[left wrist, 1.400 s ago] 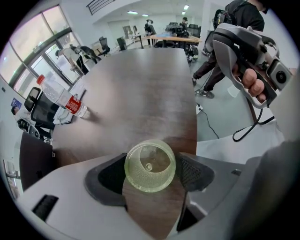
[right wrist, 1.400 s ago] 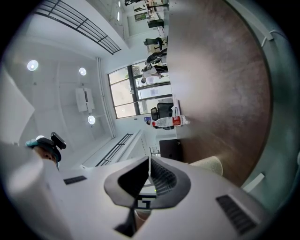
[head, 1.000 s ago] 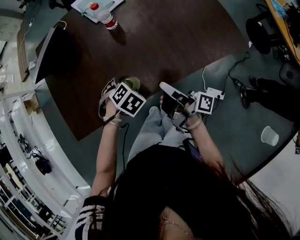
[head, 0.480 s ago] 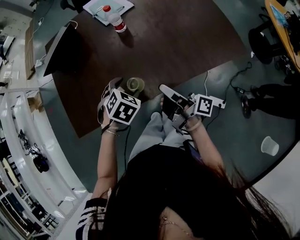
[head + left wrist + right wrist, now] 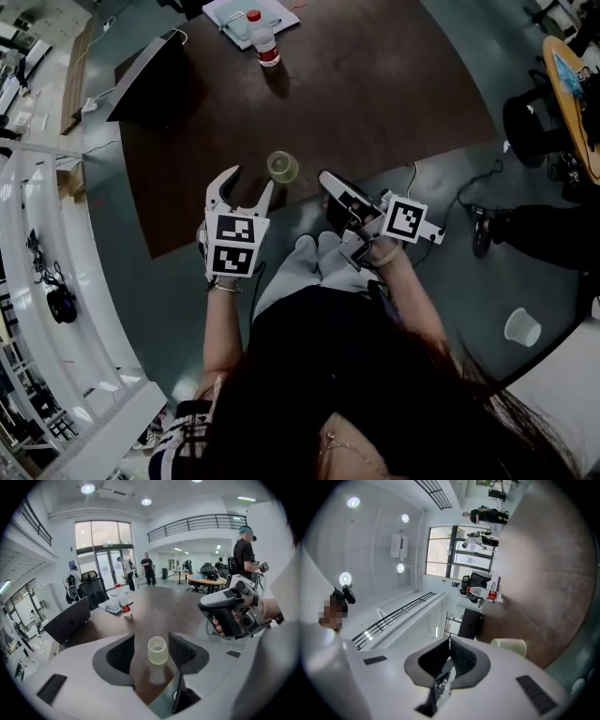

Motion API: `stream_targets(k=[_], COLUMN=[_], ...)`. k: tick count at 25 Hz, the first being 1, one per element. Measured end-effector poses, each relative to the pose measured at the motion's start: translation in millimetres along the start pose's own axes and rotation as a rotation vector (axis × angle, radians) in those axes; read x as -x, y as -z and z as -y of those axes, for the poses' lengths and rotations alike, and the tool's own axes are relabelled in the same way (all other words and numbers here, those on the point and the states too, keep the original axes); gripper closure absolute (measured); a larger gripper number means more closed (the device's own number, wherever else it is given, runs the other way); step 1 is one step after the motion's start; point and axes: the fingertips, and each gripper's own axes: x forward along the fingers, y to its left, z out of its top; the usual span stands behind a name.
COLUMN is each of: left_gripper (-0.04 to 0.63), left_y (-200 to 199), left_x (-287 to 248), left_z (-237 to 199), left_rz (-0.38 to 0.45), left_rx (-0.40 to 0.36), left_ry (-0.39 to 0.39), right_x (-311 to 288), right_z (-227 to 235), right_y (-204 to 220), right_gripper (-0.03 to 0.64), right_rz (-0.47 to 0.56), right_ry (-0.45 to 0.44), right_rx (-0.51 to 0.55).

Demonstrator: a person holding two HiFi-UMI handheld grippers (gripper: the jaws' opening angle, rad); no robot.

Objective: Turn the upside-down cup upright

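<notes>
The pale translucent cup (image 5: 282, 167) stands upright, mouth up, on the brown table (image 5: 375, 94) near its front edge. My left gripper (image 5: 250, 180) is open just short of it. Its jaws have just been closing, and nothing is pressed between them. In the left gripper view the cup (image 5: 157, 649) shows free in the gap ahead of the left gripper (image 5: 151, 641). My right gripper (image 5: 323, 173) hangs to the right of the cup, shut and empty. In the right gripper view the right gripper (image 5: 449, 641) has its pads together, with the cup (image 5: 509, 647) lower right.
A red-capped bottle (image 5: 266, 42) and papers (image 5: 246, 13) sit at the table's far side, with a dark laptop (image 5: 150, 80) at its left edge. On the floor are a plastic cup (image 5: 521, 327), cables and a black chair (image 5: 534, 122). Other people stand far off.
My left gripper has drawn back from the cup toward the person, lifted and rolled, so both fingers show from above. The cup stays upright on the table. The right gripper barely shifted.
</notes>
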Motion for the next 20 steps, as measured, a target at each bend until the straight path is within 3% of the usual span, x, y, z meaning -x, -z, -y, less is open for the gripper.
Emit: stream_targets(k=[7,11,20], left_gripper=[0.432,0.582,0.594], left_y=[-6.8,-16.1,-6.3], left_x=[41.0,65.9,81.7], left_z=[-0.2,-7.7,-7.1], left_rz=[0.185,0.316,0.384], left_rx=[0.138,0.241,0.377], left_ry=[-0.074,-0.138,-0.123], right_x=[-8.9,-12.7,-13.3], right_z=[-19.6,-26.6,-20.9], right_y=[3.5,5.2,13.1], right_gripper=[0.595,0.594,0.599], right_rz=[-0.063,-0.094,-0.121], right_ry=[-0.005,-0.02,0.067], right_rx=[0.133,0.177,0.285])
